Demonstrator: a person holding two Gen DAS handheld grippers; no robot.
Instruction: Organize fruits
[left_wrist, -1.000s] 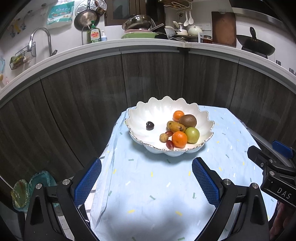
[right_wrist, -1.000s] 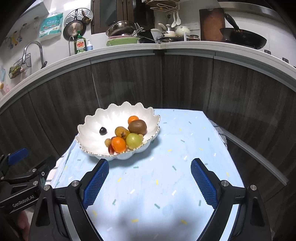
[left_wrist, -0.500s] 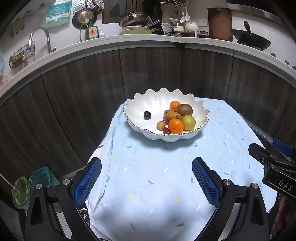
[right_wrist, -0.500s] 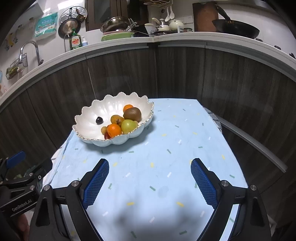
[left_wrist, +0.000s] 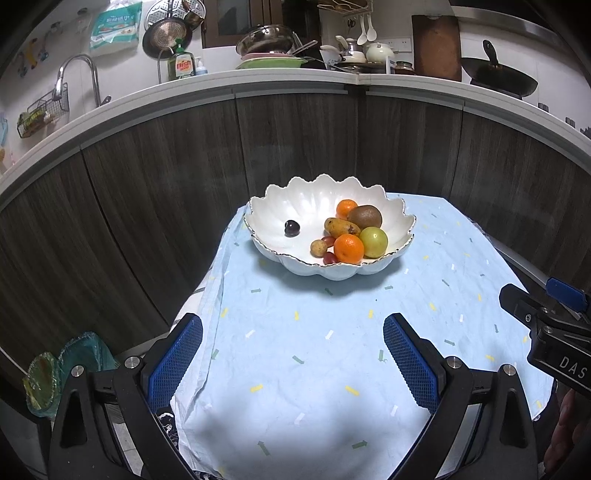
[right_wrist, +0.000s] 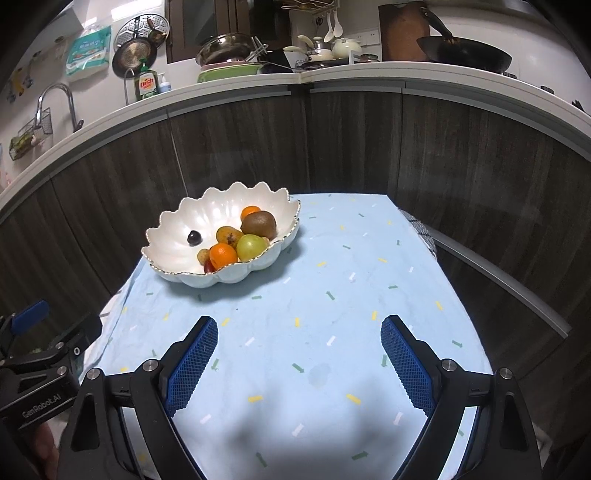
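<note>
Right wrist view: white scalloped ceramic bowl (right_wrist: 177, 236) holding assorted fruits; left gripper (left_wrist: 291, 358), right gripper (right_wrist: 299, 358) both released, empty. Advised: approach fruits slowly, from above.

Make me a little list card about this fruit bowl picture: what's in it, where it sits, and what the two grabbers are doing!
bowl: white scalloped bowl on blue tablecloth
fruit in bowl: two oranges, kiwi, green fruit, dark plum lying apart
fruit on cloth: none
left gripper: open, empty
right gripper: open, empty
</note>
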